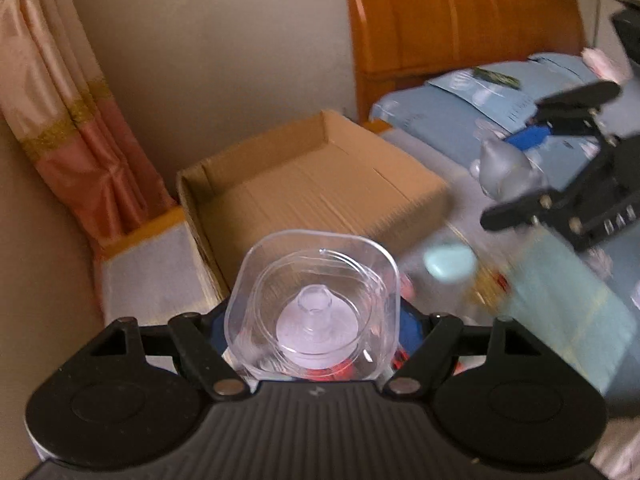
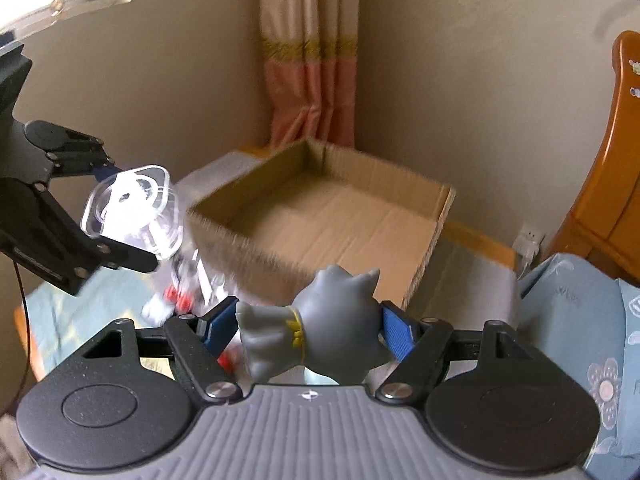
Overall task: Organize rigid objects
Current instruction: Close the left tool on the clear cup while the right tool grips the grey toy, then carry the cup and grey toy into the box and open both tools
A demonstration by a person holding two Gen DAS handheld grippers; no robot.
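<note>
My left gripper (image 1: 314,332) is shut on a clear plastic jar (image 1: 312,304) with a square lid and red bits inside, held in the air before the open cardboard box (image 1: 320,184). The jar also shows in the right wrist view (image 2: 132,208), held by the left gripper (image 2: 120,216). My right gripper (image 2: 308,328) is shut on a grey cat figure (image 2: 316,328) with a yellow collar, just in front of the box (image 2: 328,216). In the left wrist view the right gripper (image 1: 552,160) holds the grey figure (image 1: 508,172) to the right of the box.
The box looks empty and sits in a room corner by a pink curtain (image 2: 312,60). A bed with blue bedding (image 1: 480,96) and an orange wooden headboard (image 1: 460,12) lies to the right. A light teal cloth (image 1: 568,292) and small blurred items lie below.
</note>
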